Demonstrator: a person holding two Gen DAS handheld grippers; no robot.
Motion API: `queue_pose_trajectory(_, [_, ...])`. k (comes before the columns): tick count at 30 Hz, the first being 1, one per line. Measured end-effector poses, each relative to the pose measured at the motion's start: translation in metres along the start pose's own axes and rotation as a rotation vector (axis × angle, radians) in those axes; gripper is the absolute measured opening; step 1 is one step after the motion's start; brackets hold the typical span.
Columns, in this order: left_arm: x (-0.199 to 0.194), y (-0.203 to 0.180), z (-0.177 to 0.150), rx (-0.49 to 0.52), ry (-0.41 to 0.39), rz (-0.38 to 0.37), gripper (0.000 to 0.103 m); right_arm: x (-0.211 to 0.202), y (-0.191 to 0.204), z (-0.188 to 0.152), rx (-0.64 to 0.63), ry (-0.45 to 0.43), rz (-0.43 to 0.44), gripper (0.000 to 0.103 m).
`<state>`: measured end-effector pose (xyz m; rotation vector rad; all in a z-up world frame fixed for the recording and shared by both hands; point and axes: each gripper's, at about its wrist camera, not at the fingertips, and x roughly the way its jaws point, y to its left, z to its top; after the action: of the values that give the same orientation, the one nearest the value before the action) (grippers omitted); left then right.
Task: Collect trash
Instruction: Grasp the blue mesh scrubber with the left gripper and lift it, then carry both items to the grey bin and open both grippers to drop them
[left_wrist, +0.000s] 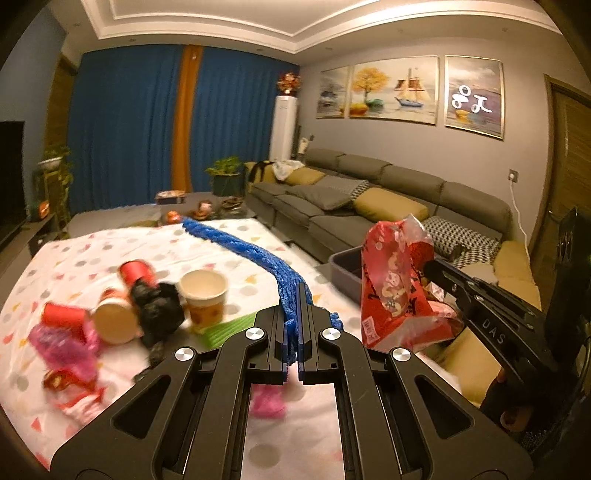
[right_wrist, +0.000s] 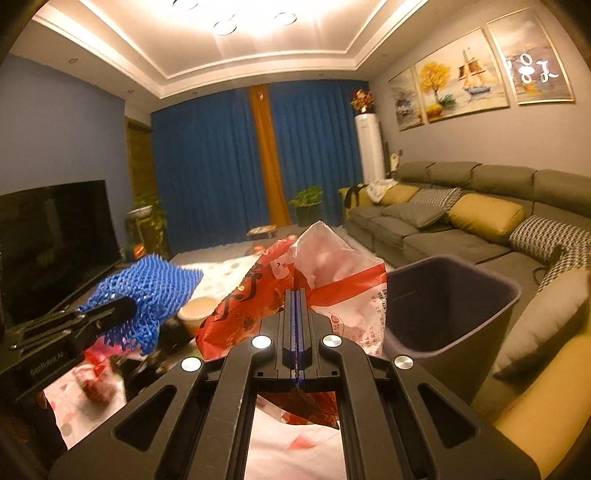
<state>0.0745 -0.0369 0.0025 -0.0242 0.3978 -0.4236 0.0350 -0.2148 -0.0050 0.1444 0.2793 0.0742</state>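
Between the closed fingers of the right gripper a crumpled red and white snack bag was clamped, held up in the air with its loose end standing ahead of the jaws. Just to the right of that gripper and a little beyond it stood the grey trash bin, its mouth open and apparently free to receive the bag. Off to the left, the left gripper was likewise shut on a strip of blue foam netting, which trailed forward from its jaws and hung clear of the bench. Below and to the left of the left gripper the spotted bench cloth carried more litter: a paper cup standing upright, red cups lying on their sides, a black crumpled lump and pink wrapping, all blurred. Judging by this, the carrying step was in hand, with both pieces lifted and not yet dropped. The next move would call for swinging the right gripper rightward over the bin's mouth and parting its fingers there, then bringing the netting across the same way.
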Motion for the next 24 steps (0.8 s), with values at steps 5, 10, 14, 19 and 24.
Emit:
queue_pose_trajectory(5, [0.031, -0.032, 0.016, 0.038, -0.009, -0.055, 0.002, 0.006, -0.029, 0.015, 0.002, -0.047, -0.084, 0.002])
queue_pose_trajectory(10, [0.069, -0.065, 0.029, 0.072, -0.016, -0.104, 0.002, 0.019, -0.065, 0.023, 0.017, -0.062, -0.153, 0.002])
queue_pose_trajectory(14, [0.101, -0.084, 0.035, 0.081, -0.013, -0.150, 0.002, 0.030, -0.088, 0.024, 0.034, -0.062, -0.185, 0.002])
queue_pose_trajectory(19, [0.140, -0.100, 0.038, 0.076, 0.020, -0.209, 0.002, 0.043, -0.108, 0.018, 0.051, -0.041, -0.218, 0.002])
queue_pose_trajectory(24, [0.172, -0.112, 0.037, 0.071, 0.056, -0.258, 0.002, 0.054, -0.125, 0.019, 0.058, -0.020, -0.243, 0.002])
